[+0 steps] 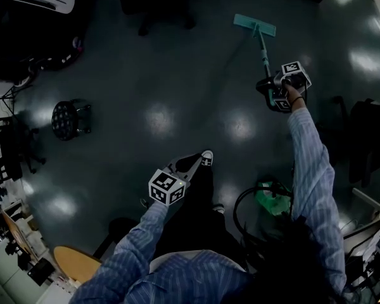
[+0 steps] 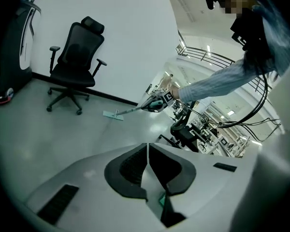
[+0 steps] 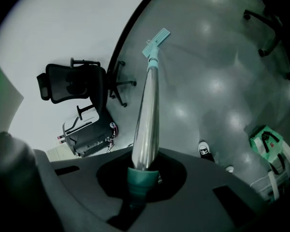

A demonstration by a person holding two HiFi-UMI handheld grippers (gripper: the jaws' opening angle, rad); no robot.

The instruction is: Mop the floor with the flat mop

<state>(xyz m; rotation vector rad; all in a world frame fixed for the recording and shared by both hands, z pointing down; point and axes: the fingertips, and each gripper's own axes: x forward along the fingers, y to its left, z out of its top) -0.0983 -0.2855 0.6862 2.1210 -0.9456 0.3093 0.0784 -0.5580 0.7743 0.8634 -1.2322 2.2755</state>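
Observation:
The flat mop's teal head (image 1: 254,25) lies on the dark floor far ahead, and its silver handle (image 1: 263,54) slopes back to my right gripper (image 1: 275,88). That gripper is shut on the handle's teal grip (image 3: 139,182); in the right gripper view the handle (image 3: 147,105) runs out to the mop head (image 3: 156,41). My left gripper (image 1: 191,165) hangs low in front of me, away from the mop. Its black pads (image 2: 130,166) meet with nothing between them. From the left gripper (image 2: 148,146) view, the mop head (image 2: 113,115) rests flat near the wall.
A black office chair (image 2: 75,64) stands by the white wall near the mop head. A round black stool (image 1: 66,119) is at the left, and a green bag (image 1: 272,198) with cables at my right side. A wooden round table (image 1: 76,261) sits at bottom left. More chairs (image 1: 367,138) stand at the right.

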